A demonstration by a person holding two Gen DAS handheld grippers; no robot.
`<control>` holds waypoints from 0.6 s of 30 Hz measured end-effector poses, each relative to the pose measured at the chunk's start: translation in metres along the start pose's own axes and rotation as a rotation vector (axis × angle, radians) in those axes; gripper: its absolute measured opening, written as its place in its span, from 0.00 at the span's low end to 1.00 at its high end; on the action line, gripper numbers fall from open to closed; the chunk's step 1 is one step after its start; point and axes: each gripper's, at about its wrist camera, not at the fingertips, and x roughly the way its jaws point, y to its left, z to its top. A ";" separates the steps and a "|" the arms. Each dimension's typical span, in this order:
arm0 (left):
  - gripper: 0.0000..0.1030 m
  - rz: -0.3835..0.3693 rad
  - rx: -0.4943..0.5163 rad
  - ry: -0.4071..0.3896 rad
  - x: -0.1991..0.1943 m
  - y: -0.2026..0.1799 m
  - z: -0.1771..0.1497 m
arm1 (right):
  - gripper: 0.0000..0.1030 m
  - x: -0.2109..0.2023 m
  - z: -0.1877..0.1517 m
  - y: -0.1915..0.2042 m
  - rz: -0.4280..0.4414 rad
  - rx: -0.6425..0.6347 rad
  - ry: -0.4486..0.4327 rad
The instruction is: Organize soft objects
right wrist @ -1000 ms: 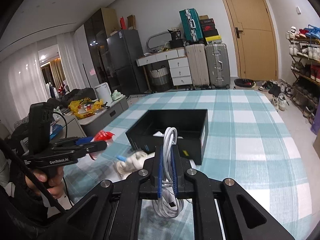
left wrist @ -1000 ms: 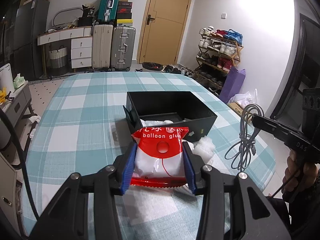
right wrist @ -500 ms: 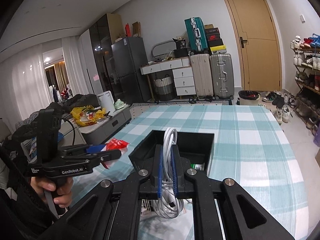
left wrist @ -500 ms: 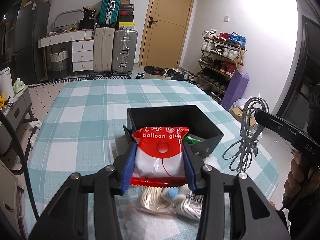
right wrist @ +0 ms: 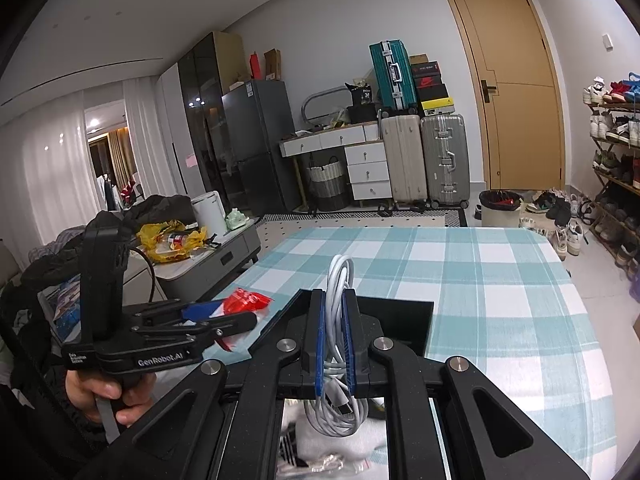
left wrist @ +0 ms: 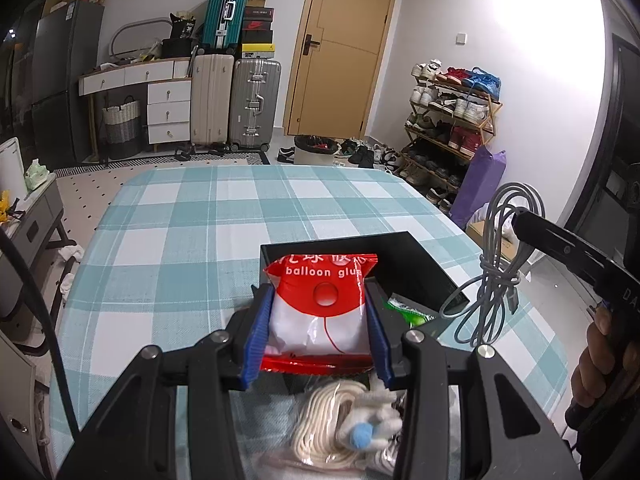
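Observation:
My left gripper (left wrist: pixel 318 328) is shut on a red and white balloon glue packet (left wrist: pixel 320 300) and holds it above the near edge of the open black box (left wrist: pixel 416 264). My right gripper (right wrist: pixel 335 344) is shut on a coiled white cable (right wrist: pixel 338 288), raised over the same box (right wrist: pixel 404 320). In the left wrist view the cable (left wrist: pixel 496 272) hangs at the right. A green item (left wrist: pixel 408 310) lies inside the box. A bagged white rope coil with a blue pom (left wrist: pixel 348 436) lies on the table below my left gripper.
The table has a teal and white checked cloth (left wrist: pixel 192 240). Suitcases (left wrist: pixel 236 100), a dresser and a door stand at the back. A shoe rack (left wrist: pixel 452 120) is at the right. A low grey side table (right wrist: pixel 208 256) stands at the left.
Both grippers have risen and pulled back with their loads. The box now sits lower and nearer in both views, and the bagged rope coil has come into sight beneath my left gripper.

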 end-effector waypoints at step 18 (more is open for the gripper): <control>0.42 -0.014 -0.006 0.035 0.043 -0.009 0.012 | 0.08 0.028 0.011 -0.020 -0.034 0.007 0.006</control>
